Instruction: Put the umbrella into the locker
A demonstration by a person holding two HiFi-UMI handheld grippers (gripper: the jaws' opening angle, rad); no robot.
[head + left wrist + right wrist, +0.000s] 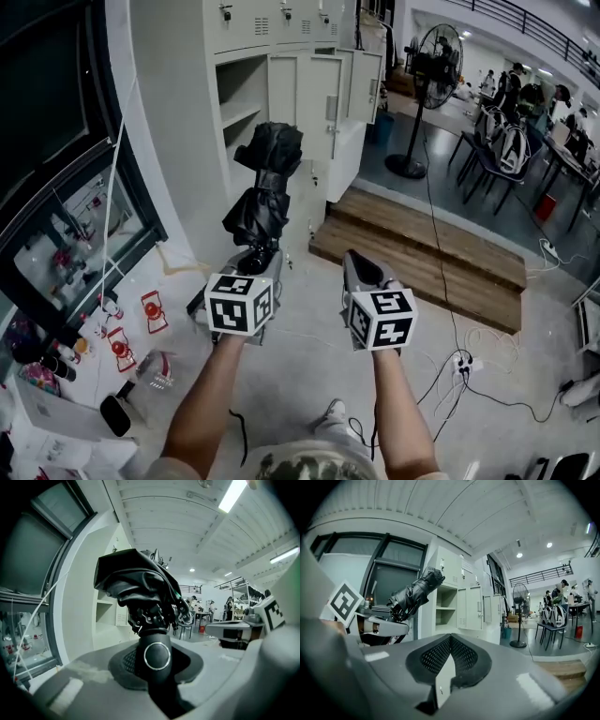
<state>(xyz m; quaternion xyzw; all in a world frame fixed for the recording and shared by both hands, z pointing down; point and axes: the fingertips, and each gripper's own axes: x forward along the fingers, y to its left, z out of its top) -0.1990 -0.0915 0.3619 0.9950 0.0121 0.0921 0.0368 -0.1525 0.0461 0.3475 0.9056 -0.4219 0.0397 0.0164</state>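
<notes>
White metal locker (246,94) stood open ahead. Your left gripper (257,265) pinched the folded black umbrella (265,187) by its handle; your right gripper (364,272) was closed, empty. Top-heavy, it could swivel and catch the shelf (239,114).

Even indoor light, sharp centre, strong fisheye bending at edges.
The ceiling strip lamp (233,494) glares white; black corners frame both gripper views; the umbrella (136,581) shows dark with little detail.
</notes>
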